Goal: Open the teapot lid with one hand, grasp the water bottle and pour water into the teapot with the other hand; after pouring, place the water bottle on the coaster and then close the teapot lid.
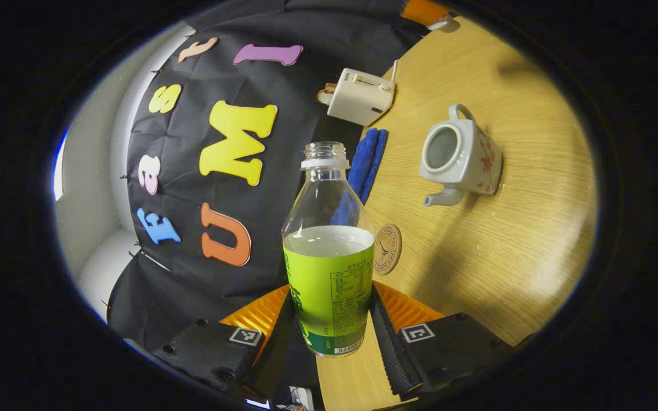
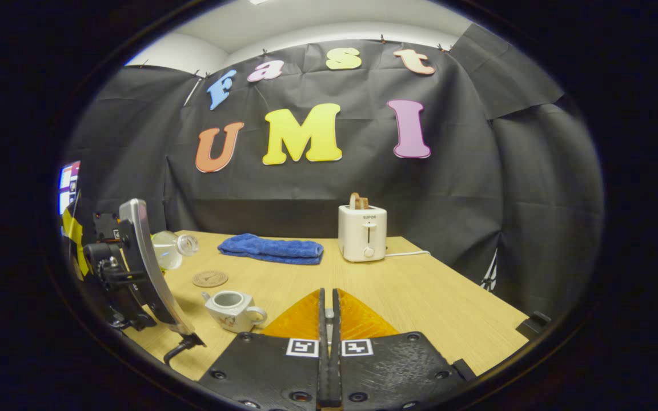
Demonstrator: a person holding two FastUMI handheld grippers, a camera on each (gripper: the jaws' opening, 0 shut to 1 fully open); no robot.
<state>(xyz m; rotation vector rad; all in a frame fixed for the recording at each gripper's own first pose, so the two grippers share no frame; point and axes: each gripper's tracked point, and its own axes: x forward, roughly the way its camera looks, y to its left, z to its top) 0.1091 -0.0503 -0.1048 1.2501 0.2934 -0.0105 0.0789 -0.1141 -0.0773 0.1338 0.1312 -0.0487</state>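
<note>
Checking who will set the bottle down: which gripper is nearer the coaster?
Left. The left gripper, shut on the water bottle, hangs tilted over the table close to the coaster. The right gripper sits farther back, past the teapot.

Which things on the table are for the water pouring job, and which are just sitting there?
For the job:
water bottle, held in the left gripper
teapot, lid off
coaster
right gripper, closed on something small, too hidden to tell

Just sitting there:
toaster
blue towel
</note>
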